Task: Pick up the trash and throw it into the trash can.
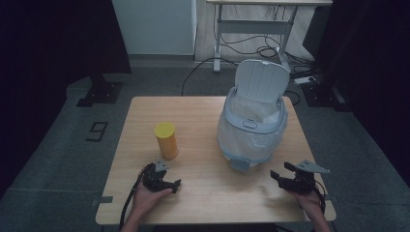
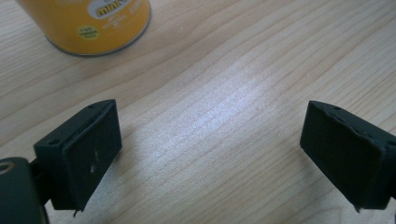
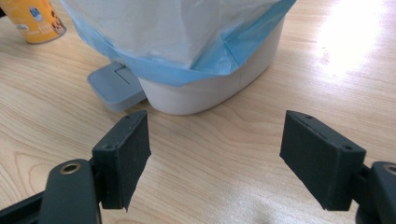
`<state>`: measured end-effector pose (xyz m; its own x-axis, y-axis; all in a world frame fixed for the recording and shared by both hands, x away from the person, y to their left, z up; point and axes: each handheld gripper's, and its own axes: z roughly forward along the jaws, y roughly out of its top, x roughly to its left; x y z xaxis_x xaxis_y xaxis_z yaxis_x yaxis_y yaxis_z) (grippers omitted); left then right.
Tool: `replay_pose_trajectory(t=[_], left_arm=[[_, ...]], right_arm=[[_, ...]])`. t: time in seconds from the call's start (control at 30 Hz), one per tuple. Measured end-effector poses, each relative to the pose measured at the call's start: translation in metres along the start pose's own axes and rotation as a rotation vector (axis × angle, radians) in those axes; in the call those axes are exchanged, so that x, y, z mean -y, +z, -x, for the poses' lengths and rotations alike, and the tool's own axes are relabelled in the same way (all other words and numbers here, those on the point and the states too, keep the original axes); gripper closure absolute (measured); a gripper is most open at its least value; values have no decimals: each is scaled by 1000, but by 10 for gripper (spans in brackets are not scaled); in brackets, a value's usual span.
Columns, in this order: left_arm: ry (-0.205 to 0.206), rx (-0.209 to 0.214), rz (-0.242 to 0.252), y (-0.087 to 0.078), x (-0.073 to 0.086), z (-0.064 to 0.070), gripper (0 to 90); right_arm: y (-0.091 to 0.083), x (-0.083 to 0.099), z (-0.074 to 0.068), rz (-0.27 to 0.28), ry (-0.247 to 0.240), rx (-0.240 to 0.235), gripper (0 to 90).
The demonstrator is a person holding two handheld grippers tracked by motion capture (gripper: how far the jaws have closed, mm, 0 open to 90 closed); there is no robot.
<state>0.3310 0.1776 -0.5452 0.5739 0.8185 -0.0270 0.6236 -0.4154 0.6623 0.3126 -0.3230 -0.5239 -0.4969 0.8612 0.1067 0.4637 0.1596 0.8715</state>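
Fingers (image 2: 88, 154) of both grippers spread wide, empty; yellow canister (image 1: 166, 140) just beyond left gripper (image 1: 163, 180).

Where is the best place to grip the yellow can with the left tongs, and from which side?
Probably around the middle of the yellow can, from the near side. It stands upright, with bare table around it, so its round wall is free. The left tongs are open, just in front of it.

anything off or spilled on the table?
Nothing stands out. The yellow canister stands upright, the bin sits lid-up with its liner folded over the rim, and both tongs, left and right, rest open and empty on the table.
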Motion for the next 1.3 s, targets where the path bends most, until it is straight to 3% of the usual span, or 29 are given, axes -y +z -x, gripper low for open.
replay_pose_trajectory(t=[0.17,0.47,0.83,1.13,1.3], left_arm=[[-25,0,33,-9,-1,-7,52],[-89,-30,102,-24,0,-32,49],[-94,-35,160,-24,-18,-44,43],[-74,-21,174,-18,-32,-50,22],[-93,-14,198,-12,-43,-54,15]], right_arm=[[-1,3,-1,-8,0,9,235],[-2,5,-1,-12,-2,15,235],[-1,7,-1,-26,-6,17,236],[0,8,-1,-32,-2,12,236],[0,8,-1,-37,-4,13,236]])
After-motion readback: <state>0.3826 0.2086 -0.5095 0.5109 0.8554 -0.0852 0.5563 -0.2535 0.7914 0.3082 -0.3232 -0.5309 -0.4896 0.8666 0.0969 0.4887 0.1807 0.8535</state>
